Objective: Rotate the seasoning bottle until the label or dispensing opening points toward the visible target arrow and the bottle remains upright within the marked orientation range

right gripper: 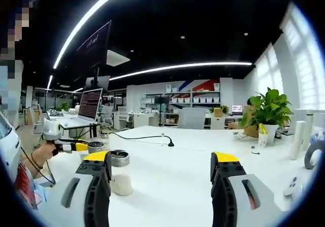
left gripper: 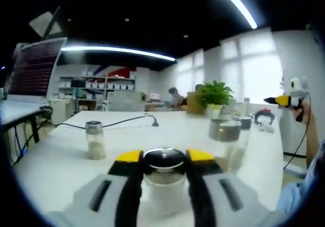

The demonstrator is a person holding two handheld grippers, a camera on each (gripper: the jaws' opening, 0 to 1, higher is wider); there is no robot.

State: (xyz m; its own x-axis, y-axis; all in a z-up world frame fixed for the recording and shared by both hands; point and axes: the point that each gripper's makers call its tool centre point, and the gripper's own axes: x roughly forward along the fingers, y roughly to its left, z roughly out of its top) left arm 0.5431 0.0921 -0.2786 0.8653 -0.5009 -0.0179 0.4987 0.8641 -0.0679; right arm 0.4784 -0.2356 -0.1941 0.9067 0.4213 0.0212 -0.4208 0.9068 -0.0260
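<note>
A glass seasoning bottle (left gripper: 163, 186) with a dark metal cap stands upright on the white table (left gripper: 61, 161), and my left gripper (left gripper: 163, 158) is shut on it just under the cap. In the right gripper view this left gripper (right gripper: 81, 147) comes in from the left in a person's hand, with the held bottle's cap (right gripper: 95, 146) at its yellow tips. My right gripper (right gripper: 161, 161) is open wide above the table with nothing between its fingers. It also appears at the far right of the left gripper view (left gripper: 284, 101), raised in a hand.
A second bottle (left gripper: 95, 140) stands to the left, and a third (left gripper: 226, 135) (right gripper: 120, 175) to the right of the held one. A black cable (left gripper: 127, 120) crosses the table. A potted plant (left gripper: 216, 94), headphones (left gripper: 264, 116) and a laptop (right gripper: 89, 105) stand further off.
</note>
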